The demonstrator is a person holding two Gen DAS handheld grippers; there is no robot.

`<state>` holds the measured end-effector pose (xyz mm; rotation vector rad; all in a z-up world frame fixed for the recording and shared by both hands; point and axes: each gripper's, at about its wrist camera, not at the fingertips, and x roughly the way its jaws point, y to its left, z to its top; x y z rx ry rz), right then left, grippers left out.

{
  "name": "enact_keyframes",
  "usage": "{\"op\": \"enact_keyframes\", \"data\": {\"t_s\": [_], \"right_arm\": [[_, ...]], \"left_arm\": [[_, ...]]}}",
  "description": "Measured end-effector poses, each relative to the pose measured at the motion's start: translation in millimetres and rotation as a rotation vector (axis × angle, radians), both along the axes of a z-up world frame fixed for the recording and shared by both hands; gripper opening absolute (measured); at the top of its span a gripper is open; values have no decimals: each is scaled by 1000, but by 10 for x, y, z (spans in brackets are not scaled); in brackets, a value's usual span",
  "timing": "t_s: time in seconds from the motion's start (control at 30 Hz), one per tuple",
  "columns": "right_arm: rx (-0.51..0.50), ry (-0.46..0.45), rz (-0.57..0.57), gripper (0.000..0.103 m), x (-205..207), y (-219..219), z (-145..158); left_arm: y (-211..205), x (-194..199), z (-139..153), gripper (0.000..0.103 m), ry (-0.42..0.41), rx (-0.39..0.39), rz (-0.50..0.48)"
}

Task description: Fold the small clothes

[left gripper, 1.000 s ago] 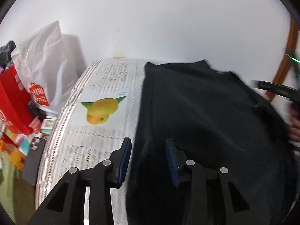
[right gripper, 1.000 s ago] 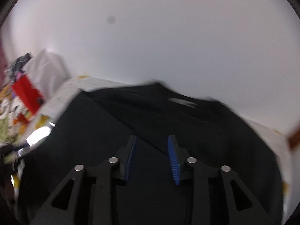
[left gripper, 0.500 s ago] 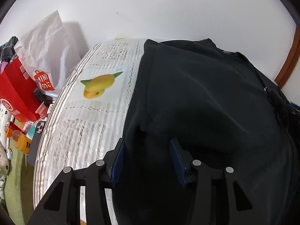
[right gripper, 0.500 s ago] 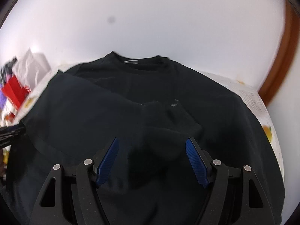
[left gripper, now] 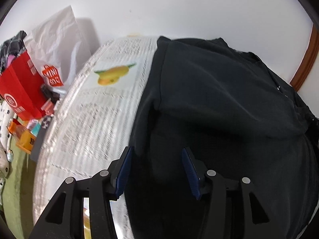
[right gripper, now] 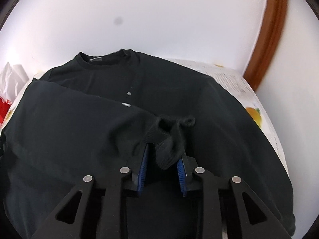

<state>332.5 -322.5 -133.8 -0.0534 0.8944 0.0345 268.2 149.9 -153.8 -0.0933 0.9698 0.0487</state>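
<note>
Shirt: the black shirt [right gripper: 199, 99] lies spread on the printed cloth [left gripper: 95, 123], collar [right gripper: 103, 59] at the far side by the wall, one sleeve folded in across the body.
Change, right: half a second back the right gripper [right gripper: 163, 165] hung wide over the sleeve's end; now its jaws are closing with the ribbed cuff [right gripper: 169, 139] bunched between them, and the pads look to be pressing on it.
Change, left: the left gripper [left gripper: 155, 171] has slid in from the cloth onto the shirt's left edge; its jaws are opening, over dark fabric, nothing pinched that I can see.
Meaning: I judge the sleeve is being re-taken for tidying, so the fold is early; body folds are not yet done.
Risk: a thick bunch in the jaws may drag the layer under it, as I read it.
Red bag: the red bag [left gripper: 20, 91] stands left of the shirt, off the cloth; dark and pink fabric pokes from its top.
White bag: the white bag [left gripper: 57, 45] is just behind the red bag, further left of the shirt; what's inside it is hidden.
Clutter: small boxes [left gripper: 26, 137] lie left of the shirt, below the red bag; too blurred to name.
</note>
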Motion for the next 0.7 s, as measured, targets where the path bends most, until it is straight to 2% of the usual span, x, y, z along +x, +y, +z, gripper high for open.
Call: {"op": "enact_keyframes", "data": {"t_s": [0.1, 0.17, 0.27, 0.33, 0.4, 0.43, 0.47, 0.5, 0.6, 0.67, 0.7], "right_arm": [[32, -10, 13, 39, -38, -57, 67], [48, -20, 40, 55, -1, -16, 117], [5, -11, 56, 57, 151, 93, 65], [-21, 30, 18, 56, 314, 88, -49], [11, 86, -27, 34, 464, 28, -173], [23, 107, -33, 10, 505, 11, -212], [44, 108, -14, 11, 521, 8, -217], [54, 71, 17, 10, 497, 19, -158], [27, -107, 97, 10, 392, 57, 172], [70, -176, 104, 10, 385, 0, 347], [96, -183, 93, 10, 422, -38, 379]], "left_arm": [[-60, -40, -17, 53, -12, 17, -11], [-77, -46, -21, 54, -13, 21, -18], [-81, -54, -32, 54, -14, 20, -12], [-83, -55, -28, 55, -16, 22, -11], [-93, -55, -30, 55, -17, 29, -14], [-99, -58, -33, 56, -19, 34, -17], [-104, -67, -38, 56, -21, 37, -18], [-107, -70, -44, 57, -24, 41, -21], [-125, -91, -56, 57, -38, 58, -27], [-128, -99, -54, 58, -42, 65, -28], [-124, -102, -50, 58, -42, 63, -27]]}}
